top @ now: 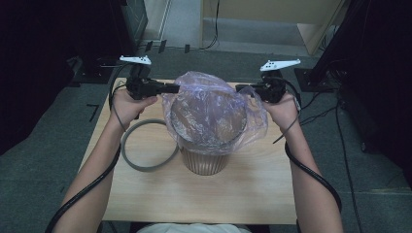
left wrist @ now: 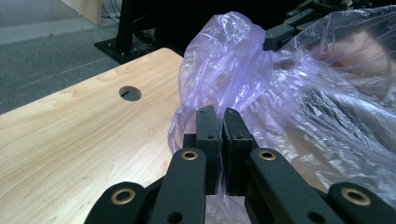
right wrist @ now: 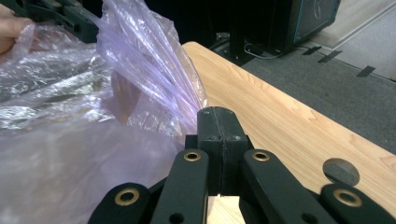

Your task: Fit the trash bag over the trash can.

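The left gripper (top: 176,89) is clamped on one edge of the purple plastic bag (top: 209,104), the right gripper (top: 239,88) on the opposite edge. Between them, the bag drapes over a ribbed bin (top: 204,162) on the counter (top: 252,189); a grey ring (top: 127,151) lies below the left gripper.

Your centre of the worktop (top: 145,194) is blocked by the ribbed bin (top: 204,162) with the purple plastic bag (top: 209,109) spread over its mouth, both tongs clamped on the film's edges. Left of the bin the grey ring (top: 145,167) lies flat, touching or just beside the base. You have open board along the near edge and at the right.
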`<state>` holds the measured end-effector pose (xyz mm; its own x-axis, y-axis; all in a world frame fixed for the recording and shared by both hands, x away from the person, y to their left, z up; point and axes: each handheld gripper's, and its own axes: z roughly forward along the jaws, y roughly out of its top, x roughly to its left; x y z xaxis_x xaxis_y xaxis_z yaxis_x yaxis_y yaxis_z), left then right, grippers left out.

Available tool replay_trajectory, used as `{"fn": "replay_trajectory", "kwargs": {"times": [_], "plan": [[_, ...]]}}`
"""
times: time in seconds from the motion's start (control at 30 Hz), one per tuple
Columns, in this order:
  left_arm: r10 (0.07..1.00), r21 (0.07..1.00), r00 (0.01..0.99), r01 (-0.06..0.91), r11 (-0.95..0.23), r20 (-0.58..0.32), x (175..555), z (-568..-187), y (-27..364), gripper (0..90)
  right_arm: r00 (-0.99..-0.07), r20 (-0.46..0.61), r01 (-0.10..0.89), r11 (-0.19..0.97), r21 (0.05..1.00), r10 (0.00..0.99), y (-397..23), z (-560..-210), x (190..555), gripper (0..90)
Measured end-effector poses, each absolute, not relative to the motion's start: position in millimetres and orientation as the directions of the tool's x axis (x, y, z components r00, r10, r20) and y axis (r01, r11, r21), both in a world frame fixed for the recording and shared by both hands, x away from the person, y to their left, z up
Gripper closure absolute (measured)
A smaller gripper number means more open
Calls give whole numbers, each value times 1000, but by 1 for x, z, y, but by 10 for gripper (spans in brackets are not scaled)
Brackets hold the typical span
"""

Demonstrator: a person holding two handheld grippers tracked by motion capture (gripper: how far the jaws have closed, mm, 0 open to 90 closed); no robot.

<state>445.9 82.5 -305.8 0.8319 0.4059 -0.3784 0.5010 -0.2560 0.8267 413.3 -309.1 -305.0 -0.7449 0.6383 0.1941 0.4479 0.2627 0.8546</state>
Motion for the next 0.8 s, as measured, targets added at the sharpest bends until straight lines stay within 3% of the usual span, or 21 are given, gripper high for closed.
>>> {"fn": "replay_trajectory", "kwargs": {"times": [0.6, 0.8], "plan": [[432, 771, 795, 568, -288, -425, 450, -336, 78, 869, -743, 226, 491, 283, 824, 630, -304, -342, 413, 900], [434, 752, 788, 585, -304, -437, 449, -343, 78, 870, -737, 178, 498, 345, 796, 652, -304, -355, 411, 884]]}}
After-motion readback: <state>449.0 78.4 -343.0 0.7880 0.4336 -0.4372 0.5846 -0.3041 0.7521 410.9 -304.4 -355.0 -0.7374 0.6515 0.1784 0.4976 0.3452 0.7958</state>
